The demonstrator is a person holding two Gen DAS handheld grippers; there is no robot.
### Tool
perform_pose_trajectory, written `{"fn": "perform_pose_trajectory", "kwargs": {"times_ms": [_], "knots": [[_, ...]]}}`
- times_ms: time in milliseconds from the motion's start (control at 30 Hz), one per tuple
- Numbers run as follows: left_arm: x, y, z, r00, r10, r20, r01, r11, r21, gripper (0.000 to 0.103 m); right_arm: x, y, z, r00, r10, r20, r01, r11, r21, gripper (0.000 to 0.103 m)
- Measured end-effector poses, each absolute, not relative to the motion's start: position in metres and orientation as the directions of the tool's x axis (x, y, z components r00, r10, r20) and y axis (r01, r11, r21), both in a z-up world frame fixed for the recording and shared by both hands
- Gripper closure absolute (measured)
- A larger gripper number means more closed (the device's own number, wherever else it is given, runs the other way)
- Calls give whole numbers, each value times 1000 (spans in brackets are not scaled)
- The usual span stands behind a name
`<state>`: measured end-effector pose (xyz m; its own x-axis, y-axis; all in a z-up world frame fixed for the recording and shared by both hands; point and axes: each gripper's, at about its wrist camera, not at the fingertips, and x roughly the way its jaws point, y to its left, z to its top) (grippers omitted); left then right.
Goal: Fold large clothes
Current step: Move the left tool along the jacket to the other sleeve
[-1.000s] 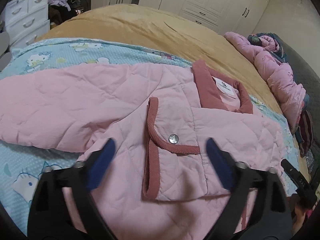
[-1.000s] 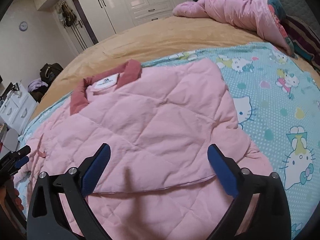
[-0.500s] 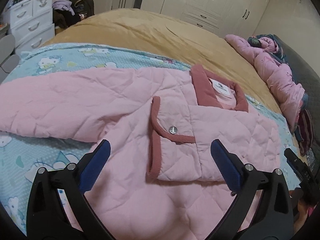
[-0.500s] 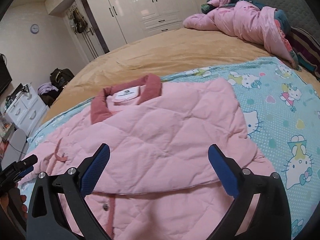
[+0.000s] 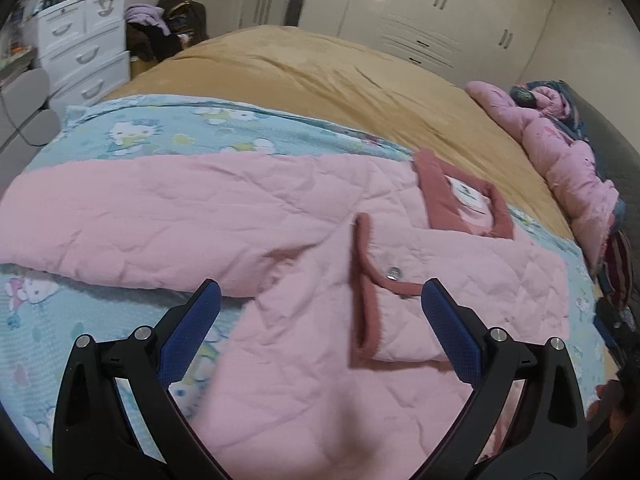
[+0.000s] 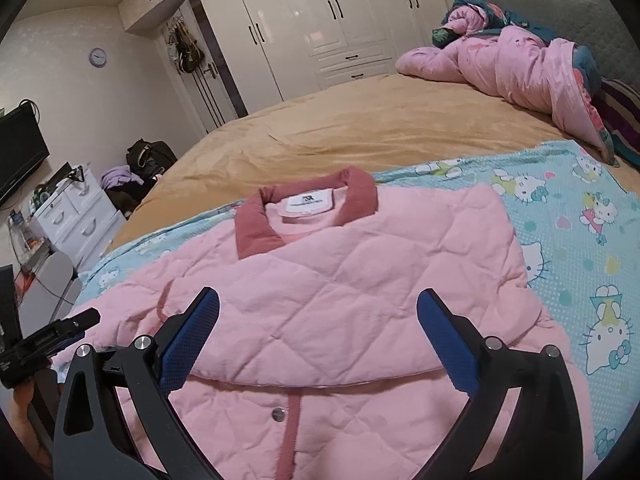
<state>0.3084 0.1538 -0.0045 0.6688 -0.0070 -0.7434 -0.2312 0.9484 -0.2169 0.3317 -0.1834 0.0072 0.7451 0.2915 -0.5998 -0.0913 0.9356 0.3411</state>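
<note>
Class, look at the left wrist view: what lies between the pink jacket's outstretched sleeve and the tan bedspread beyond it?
A strip of the blue cartoon-cat blanket separates sleeve and tan bedspread.

The jacket (image 5: 304, 380) hem runs off the bottom edge, blurred near the lens. Its label (image 6: 306, 203) print is too small to read.

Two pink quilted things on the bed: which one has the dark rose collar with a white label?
The flat pink jacket on the cartoon-cat sheet, right before both open grippers. The other, a crumpled pink quilt, lies bunched at the bed's far end, showing no collar.
</note>
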Motion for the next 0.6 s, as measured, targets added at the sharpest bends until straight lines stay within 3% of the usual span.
{"fn": "perform_pose_trajectory", "kwargs": {"times_ms": [600], "knots": [[283, 234, 7, 678, 71, -732, -365, 897, -251, 9, 330, -99, 47, 746, 377, -548, -206, 914, 349, 4]]}}
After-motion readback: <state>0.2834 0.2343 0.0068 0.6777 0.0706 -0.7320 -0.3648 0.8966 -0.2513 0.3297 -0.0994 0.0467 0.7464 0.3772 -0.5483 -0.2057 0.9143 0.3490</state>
